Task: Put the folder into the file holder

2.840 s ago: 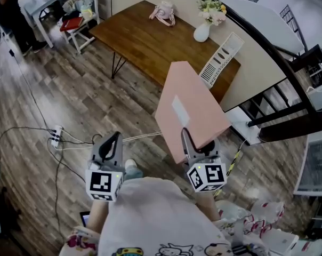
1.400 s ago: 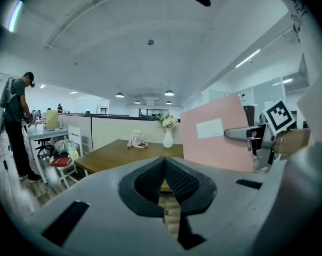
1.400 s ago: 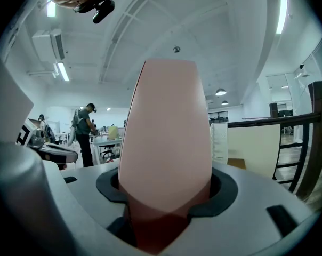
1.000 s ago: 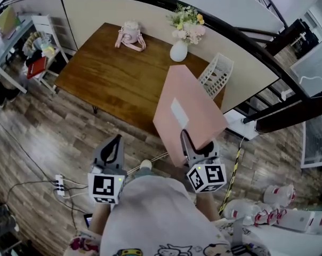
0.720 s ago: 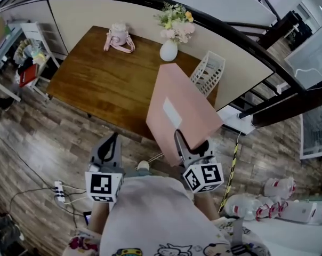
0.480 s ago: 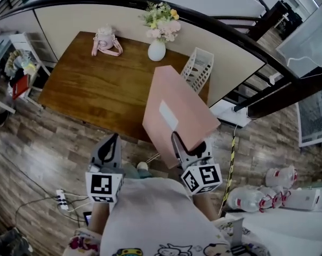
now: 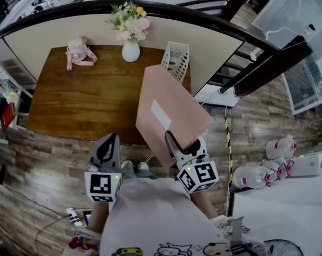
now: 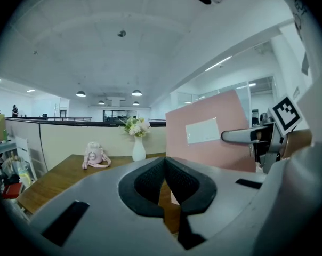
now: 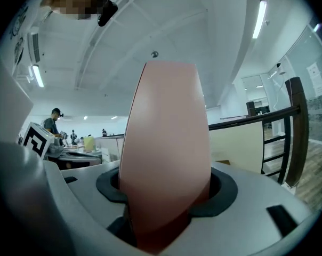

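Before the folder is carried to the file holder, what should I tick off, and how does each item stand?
1. Pink folder gripped by right claw: ok, jaws shut on its near edge.
2. Left claw free: ok, shut on nothing.
3. White file holder upright on the wooden table: ok, at the far right corner.
4. Folder lined up over the holder: not ok, held short of it.
5. Holder slots empty: cannot tell.
6. Flower vase apart from the holder: ok, to its left.

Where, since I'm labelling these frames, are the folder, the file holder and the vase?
folder (image 7: 179, 108), head view, middle of its pink cover
file holder (image 7: 175, 62), head view, its white slotted side
vase (image 7: 130, 52), head view, its white belly
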